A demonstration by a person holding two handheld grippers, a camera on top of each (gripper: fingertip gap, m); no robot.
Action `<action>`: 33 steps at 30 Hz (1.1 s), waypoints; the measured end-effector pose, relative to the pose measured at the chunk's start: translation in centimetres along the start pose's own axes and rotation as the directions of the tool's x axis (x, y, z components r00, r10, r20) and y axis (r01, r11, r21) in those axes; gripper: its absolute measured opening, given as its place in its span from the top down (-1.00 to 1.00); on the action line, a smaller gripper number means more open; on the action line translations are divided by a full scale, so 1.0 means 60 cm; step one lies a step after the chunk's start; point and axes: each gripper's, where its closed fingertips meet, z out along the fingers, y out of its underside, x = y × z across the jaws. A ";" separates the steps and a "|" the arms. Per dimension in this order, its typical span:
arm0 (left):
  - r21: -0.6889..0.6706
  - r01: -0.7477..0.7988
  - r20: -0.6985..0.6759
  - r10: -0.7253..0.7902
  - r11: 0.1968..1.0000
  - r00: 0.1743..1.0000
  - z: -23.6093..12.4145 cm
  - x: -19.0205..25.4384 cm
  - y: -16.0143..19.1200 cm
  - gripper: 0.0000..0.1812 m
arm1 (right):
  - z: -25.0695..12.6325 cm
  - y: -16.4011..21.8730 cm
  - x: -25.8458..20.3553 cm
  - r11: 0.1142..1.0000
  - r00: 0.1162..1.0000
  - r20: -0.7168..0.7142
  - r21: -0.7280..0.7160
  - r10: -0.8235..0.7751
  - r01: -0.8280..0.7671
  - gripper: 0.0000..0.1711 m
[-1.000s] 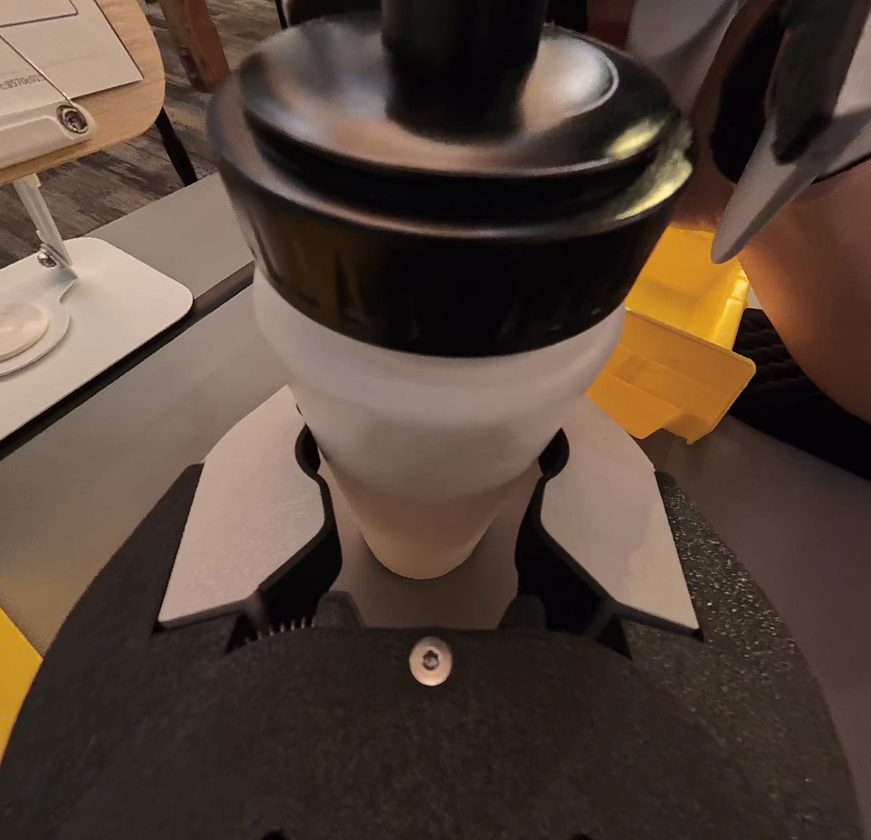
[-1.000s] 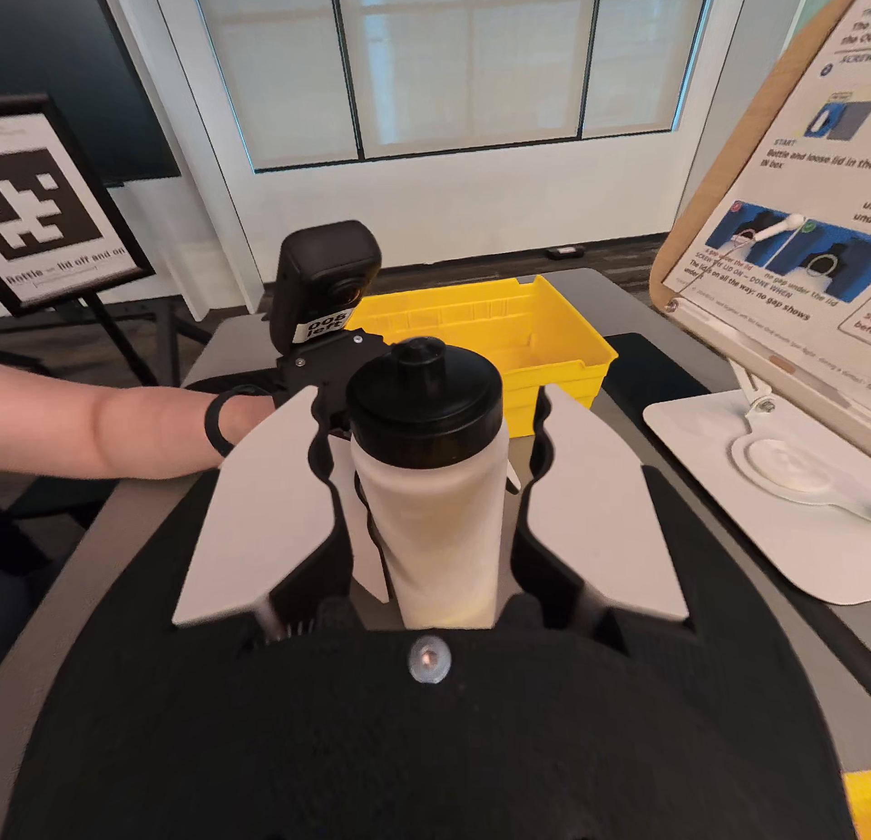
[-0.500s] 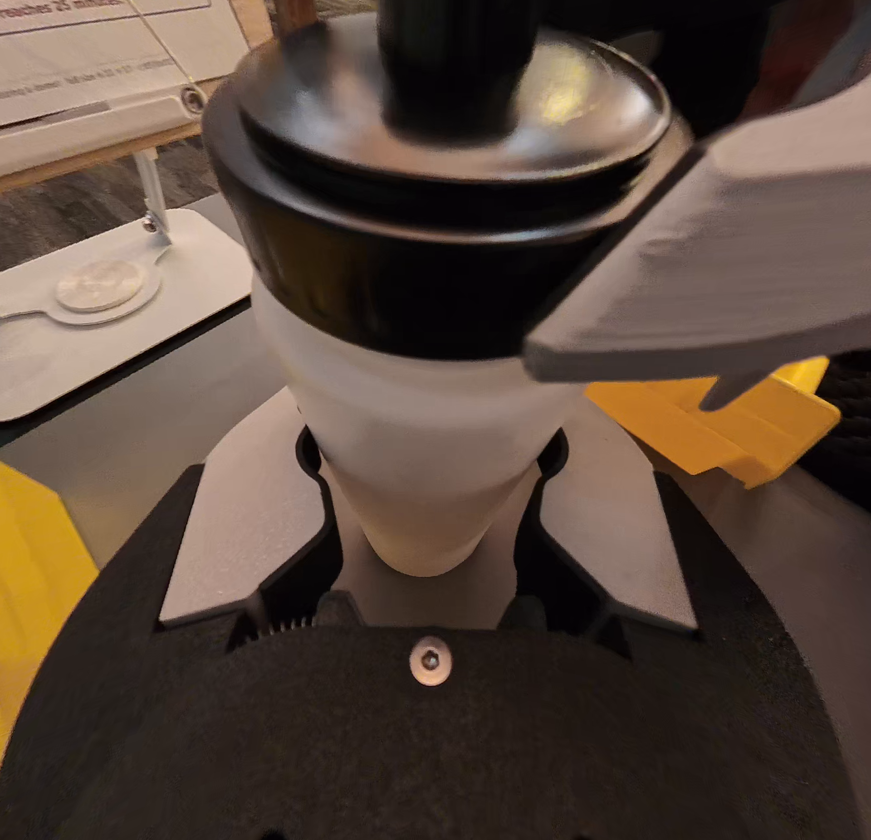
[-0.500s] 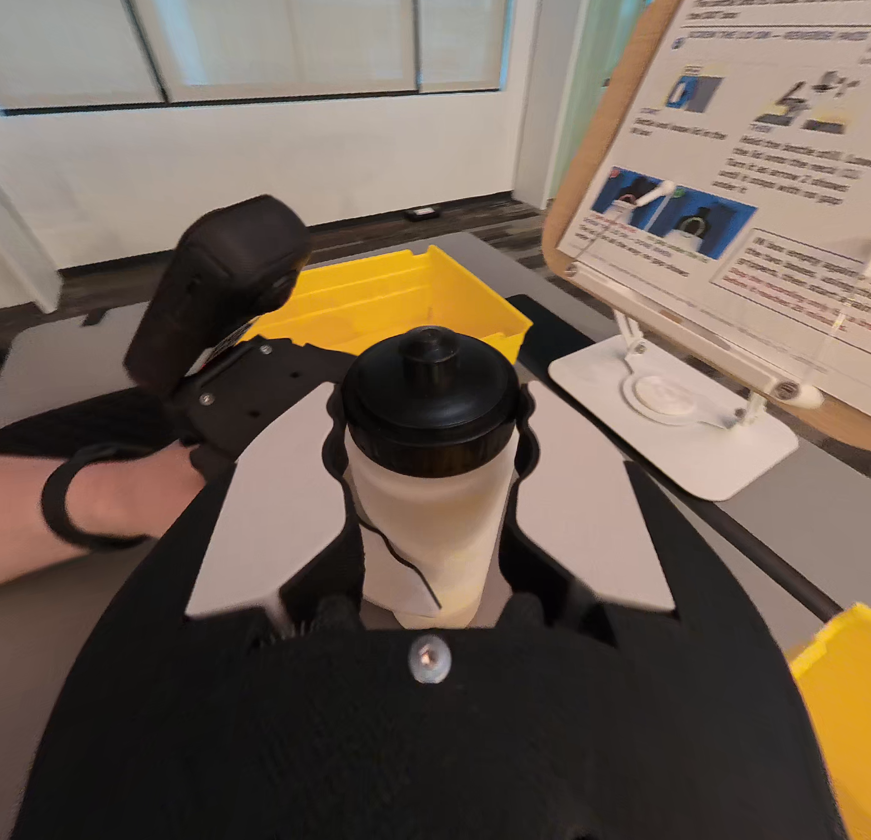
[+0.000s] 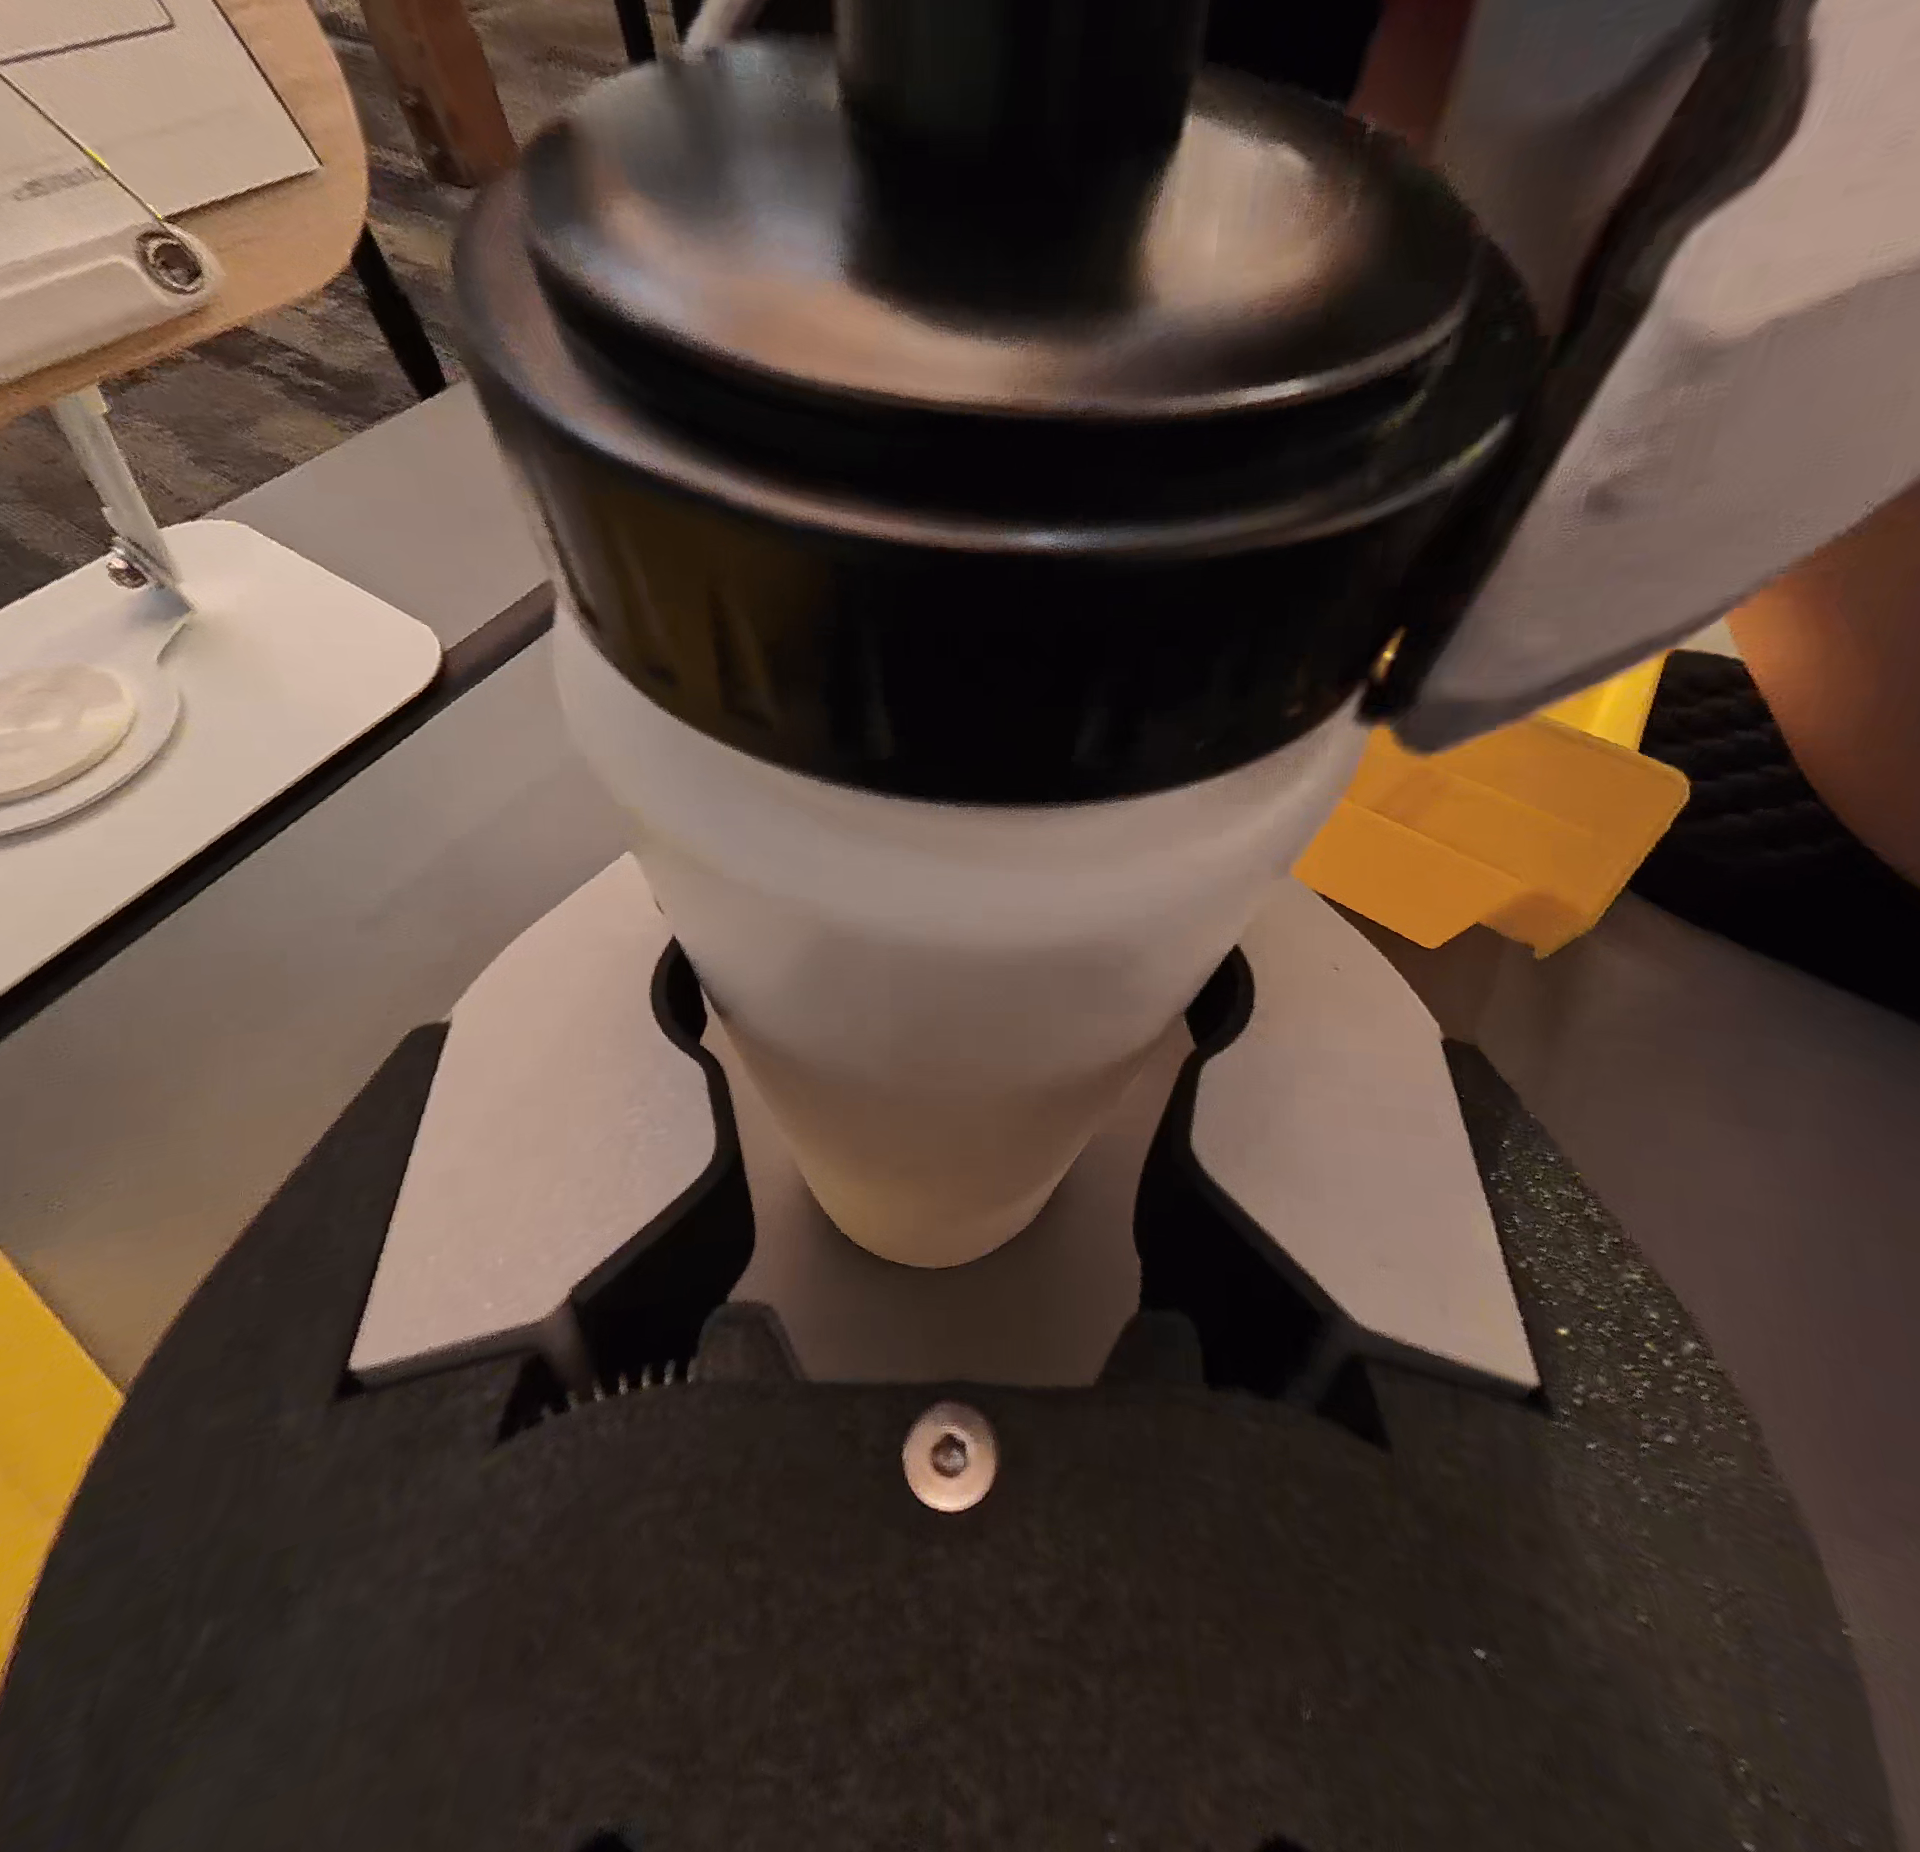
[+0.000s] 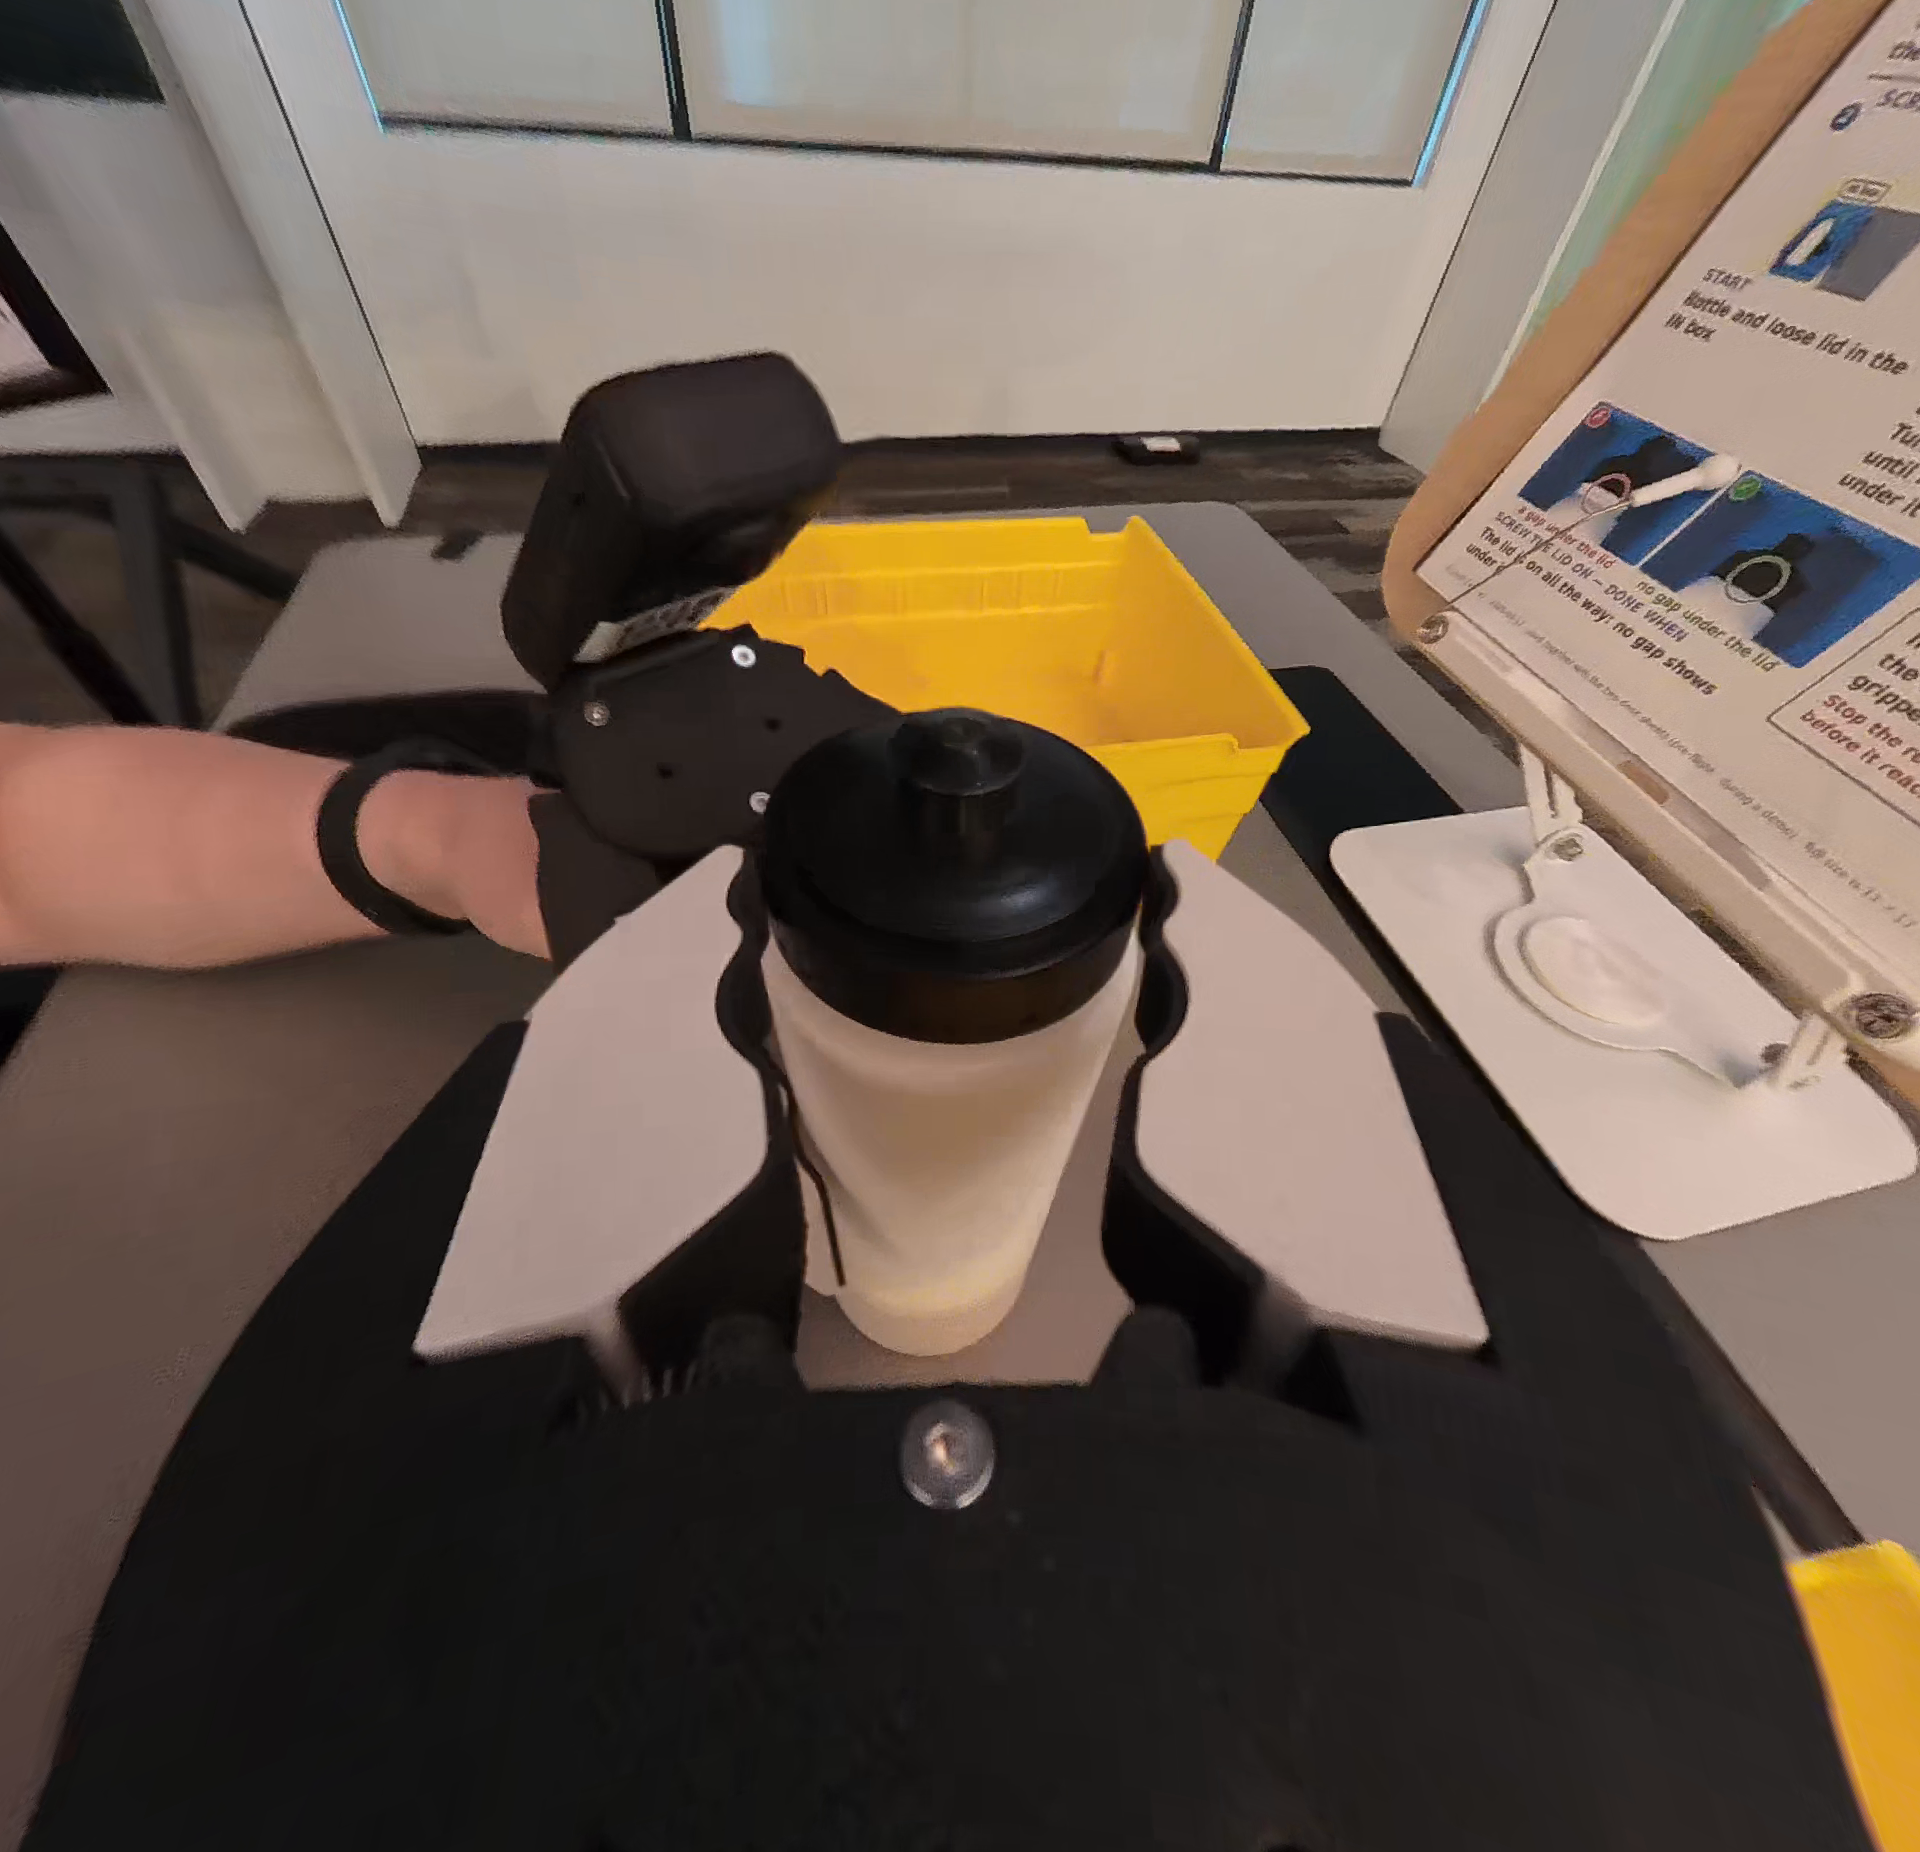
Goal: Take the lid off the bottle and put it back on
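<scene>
Gripping the white bottle (image 6: 935, 1158) low on its body, the left tool (image 5: 951, 971) has both fingers pressed to its sides. Why so low? (Editor)

It looks like an anchor. The bottle stands upright on the grey counter (image 6: 260, 1127), and a hold near the base leaves the whole top free for the other tool. (Photographer)

And the right tool (image 6: 951, 867)? (Editor)

It reaches in at lid height, closed around the black lid (image 5: 977, 639), its dark pads against the rim on either side. From the left wrist view, one of its fingers (image 5: 1714, 452) lies flat against the lid's edge. (Photographer)

Is the lid on or off? (Editor)

On, seated over the bottle's mouth with no clear gap under it that I can see. I cannot say from this whether it is being loosened or tightened. (Photographer)

What else is in shot? (Editor)

A yellow bin (image 6: 1039, 639) sits just behind the bottle. A printed instruction board (image 6: 1662, 555) on a white stand is to the right. A person's hand (image 6: 447, 857) holds the left tool from the far side. (Photographer)

Any risk? (Editor)

If the lower hold slips, the bottle would likely spin with the lid instead of resisting the twist (Photographer)
</scene>
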 end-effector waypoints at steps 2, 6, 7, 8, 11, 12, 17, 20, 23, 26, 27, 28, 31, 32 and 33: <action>-0.001 0.005 0.005 -0.005 1.000 1.000 -0.001 -0.001 0.000 -0.03 | 0.003 -0.001 0.000 1.000 0.999 -0.027 -0.007 -0.025 0.024 0.18; -0.008 0.066 0.077 -0.065 0.998 0.995 -0.004 -0.018 0.002 -0.02 | 0.016 -0.003 0.011 0.999 0.991 -0.126 0.006 0.052 -0.052 0.17; -0.009 0.082 0.095 -0.080 0.997 0.992 -0.005 -0.022 0.003 -0.02 | 0.019 -0.004 0.013 0.998 0.984 -0.165 0.011 0.069 -0.068 0.17; -0.012 0.092 0.119 -0.089 0.996 0.989 -0.007 -0.027 0.004 -0.02 | 0.022 -0.005 0.016 0.997 0.974 -0.211 0.013 0.082 -0.081 0.17; -0.021 0.099 0.182 -0.094 0.995 0.979 -0.012 -0.039 0.007 -0.02 | 0.029 -0.006 0.021 0.994 0.929 -0.352 0.031 0.110 -0.105 0.18; -0.024 0.102 0.190 -0.096 0.994 0.977 -0.012 -0.040 0.007 -0.02 | 0.029 -0.006 0.021 0.993 0.915 -0.385 0.042 0.120 -0.113 0.18; -0.035 0.090 0.145 -0.084 0.995 0.986 -0.012 -0.035 0.008 -0.03 | 0.028 -0.010 0.015 0.995 0.956 -0.274 0.027 0.101 -0.098 0.14; -0.038 0.066 0.108 -0.062 0.997 0.992 -0.009 -0.027 0.007 -0.03 | 0.013 -0.012 0.014 0.991 0.984 -0.115 0.048 0.134 -0.129 0.10; -0.037 0.033 0.065 -0.030 0.999 0.997 -0.004 -0.011 0.004 -0.03 | 0.004 -0.013 0.011 0.987 0.988 -0.028 0.067 0.149 -0.147 0.12; -0.041 0.024 0.051 -0.022 0.999 0.998 -0.002 -0.005 0.004 -0.03 | 0.007 -0.009 0.001 0.996 0.996 -0.022 0.032 0.082 -0.082 0.17; -0.041 0.026 0.057 -0.024 0.999 0.998 -0.003 -0.006 0.004 -0.03 | 0.007 -0.009 0.002 0.997 0.996 -0.042 0.023 0.074 -0.073 0.17; -0.043 0.036 0.073 -0.033 0.998 0.997 -0.003 -0.008 0.005 -0.03 | 0.009 -0.008 0.003 0.996 0.994 -0.064 0.018 0.089 -0.088 0.17; -0.044 0.079 0.125 -0.073 0.996 0.989 -0.006 -0.019 0.006 -0.02 | 0.018 -0.010 0.011 0.990 0.977 -0.159 0.036 0.141 -0.137 0.16; -0.046 0.089 0.146 -0.081 0.995 0.986 -0.007 -0.023 0.007 -0.02 | 0.020 -0.010 0.013 0.989 0.968 -0.201 0.040 0.151 -0.145 0.16; -0.048 0.096 0.170 -0.086 0.994 0.982 -0.009 -0.027 0.008 -0.02 | 0.022 -0.011 0.015 0.988 0.956 -0.246 0.047 0.157 -0.150 0.16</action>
